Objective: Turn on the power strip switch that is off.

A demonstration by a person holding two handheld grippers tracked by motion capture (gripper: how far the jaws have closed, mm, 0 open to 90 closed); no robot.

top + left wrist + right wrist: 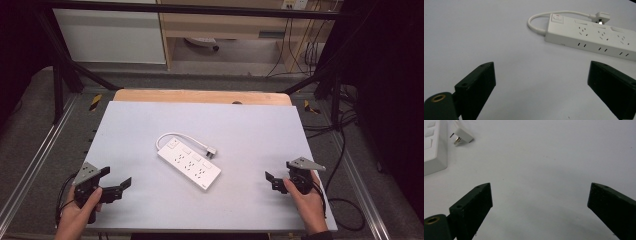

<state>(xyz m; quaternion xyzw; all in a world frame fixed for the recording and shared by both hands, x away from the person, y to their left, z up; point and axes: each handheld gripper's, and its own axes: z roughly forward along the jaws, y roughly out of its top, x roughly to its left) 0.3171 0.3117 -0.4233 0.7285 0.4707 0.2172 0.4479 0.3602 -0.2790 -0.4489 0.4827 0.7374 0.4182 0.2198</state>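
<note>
A white power strip (189,165) lies diagonally in the middle of the pale table top (145,120); its short white cable (172,135) loops round to a plug (212,152) lying beside it. My left gripper (116,176) is at the near left, open, jaws wide apart and holding nothing. In the left gripper view the power strip (594,35), cable (535,22) and plug (602,17) lie ahead to the right of the left gripper (541,75). My right gripper (278,171) is at the near right, open and holding nothing. In the right gripper view the right gripper (540,195) faces bare table, with the strip's end (432,147) and plug (461,135) at upper left.
A wooden table edge (200,96) shows behind the pale top. Black frame bars (65,65) stand at both sides. Loose cables (345,150) lie on the floor at the right. A white cabinet (110,35) and wooden furniture (225,25) stand farther back.
</note>
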